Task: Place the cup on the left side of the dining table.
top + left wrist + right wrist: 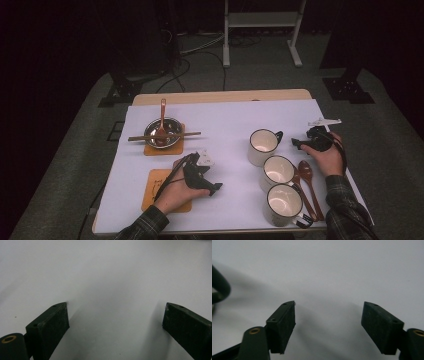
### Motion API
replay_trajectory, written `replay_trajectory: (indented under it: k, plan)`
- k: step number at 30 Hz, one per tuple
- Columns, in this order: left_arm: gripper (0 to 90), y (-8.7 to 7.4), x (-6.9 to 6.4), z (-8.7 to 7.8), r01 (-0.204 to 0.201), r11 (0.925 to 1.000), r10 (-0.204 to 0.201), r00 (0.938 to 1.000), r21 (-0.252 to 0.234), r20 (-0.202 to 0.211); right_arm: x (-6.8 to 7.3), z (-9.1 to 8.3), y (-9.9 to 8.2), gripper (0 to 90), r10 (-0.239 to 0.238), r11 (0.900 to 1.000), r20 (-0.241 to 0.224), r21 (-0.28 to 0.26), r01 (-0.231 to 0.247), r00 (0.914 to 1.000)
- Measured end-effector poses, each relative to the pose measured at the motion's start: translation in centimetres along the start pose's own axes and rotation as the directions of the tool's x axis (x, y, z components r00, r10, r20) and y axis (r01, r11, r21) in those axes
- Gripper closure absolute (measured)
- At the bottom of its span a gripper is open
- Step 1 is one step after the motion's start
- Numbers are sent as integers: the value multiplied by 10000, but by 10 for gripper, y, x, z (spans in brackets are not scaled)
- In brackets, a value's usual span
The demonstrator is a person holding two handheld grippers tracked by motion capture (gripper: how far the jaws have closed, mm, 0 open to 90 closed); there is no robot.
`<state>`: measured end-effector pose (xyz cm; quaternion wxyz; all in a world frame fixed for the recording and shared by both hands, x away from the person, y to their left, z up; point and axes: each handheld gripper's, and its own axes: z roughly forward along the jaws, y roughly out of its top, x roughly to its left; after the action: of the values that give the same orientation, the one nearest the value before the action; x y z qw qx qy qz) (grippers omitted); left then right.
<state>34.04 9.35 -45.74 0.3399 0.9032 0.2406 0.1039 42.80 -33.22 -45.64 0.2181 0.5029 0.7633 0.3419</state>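
In the right gripper view a dark mug handle (219,290) is cut off by the left edge. In the high view the two brown spoons (306,182) lie partly hidden behind the mugs (280,172), and the nearest mug's handle is too dark to make out.

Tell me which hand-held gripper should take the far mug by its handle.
Right. The right hand-held gripper sits open just beside the far mug, facing its handle. The left hand-held gripper rests farther away, near the orange mat.

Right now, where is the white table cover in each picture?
High view: the white table cover spans the tabletop.
Left gripper view: behind and between the open jaws of the left gripper.
Right gripper view: likewise, behind the right gripper.
Shared landmark: each gripper's black jaws.
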Motion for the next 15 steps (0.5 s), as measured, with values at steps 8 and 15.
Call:
replay_trajectory:
  k: [8, 15]
  plan:
    - [54, 0, 0, 0, 3, 10000, -3, 10000, 2, -6, 9, -23, 5, 311, -302, 9990, -358, -347, 289, 9989]
    - [53, 0, 0, 0, 3, 10000, -3, 10000, 9, -28, 16, -38, 2, 348, -427, 9980, -890, -504, 383, 9951]
